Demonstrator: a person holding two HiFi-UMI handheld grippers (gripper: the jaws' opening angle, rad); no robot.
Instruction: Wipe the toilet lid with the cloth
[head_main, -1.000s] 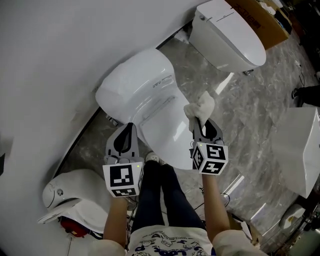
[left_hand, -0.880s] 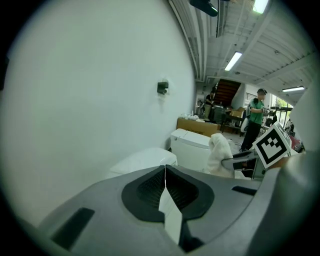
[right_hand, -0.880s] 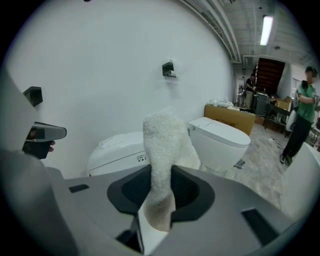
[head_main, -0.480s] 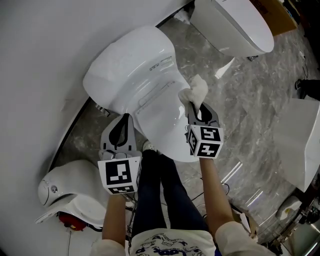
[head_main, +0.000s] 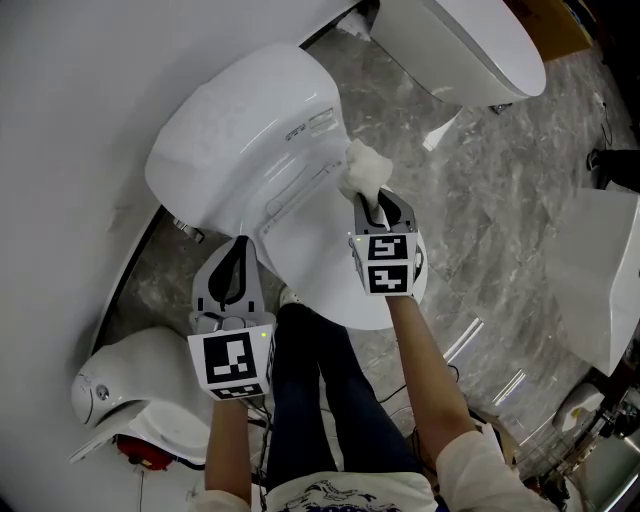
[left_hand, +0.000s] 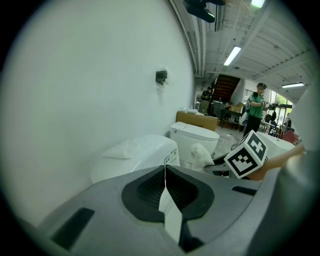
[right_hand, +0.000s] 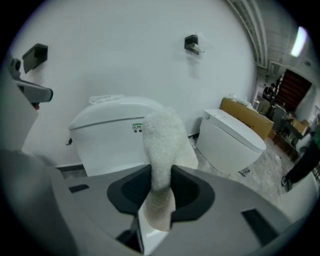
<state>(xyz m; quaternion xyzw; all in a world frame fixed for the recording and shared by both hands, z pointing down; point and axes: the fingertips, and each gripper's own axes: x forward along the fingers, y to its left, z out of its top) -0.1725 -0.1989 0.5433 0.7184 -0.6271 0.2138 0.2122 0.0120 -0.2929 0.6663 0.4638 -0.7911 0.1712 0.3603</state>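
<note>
A white toilet with its lid (head_main: 320, 240) down stands against the white wall, its tank (head_main: 235, 120) at the upper left. My right gripper (head_main: 376, 205) is shut on a white fluffy cloth (head_main: 362, 170), which sticks out past the jaws over the back right part of the lid, near the hinge. The right gripper view has the cloth (right_hand: 161, 150) pinched between the jaws, with the toilet tank (right_hand: 110, 135) behind it. My left gripper (head_main: 237, 262) is shut and holds nothing, hovering at the lid's left side above the floor. Its jaws meet in the left gripper view (left_hand: 165, 172).
A second white toilet (head_main: 465, 45) stands at the upper right with a cardboard box behind it. Another white fixture (head_main: 600, 280) is at the right edge, and a white one (head_main: 130, 390) at the lower left. The person's legs are below the lid. The floor is grey marble.
My right gripper has carried the cloth left and forward, from beside the lid's right edge onto the lid near the hinge. The left gripper has barely shifted.
</note>
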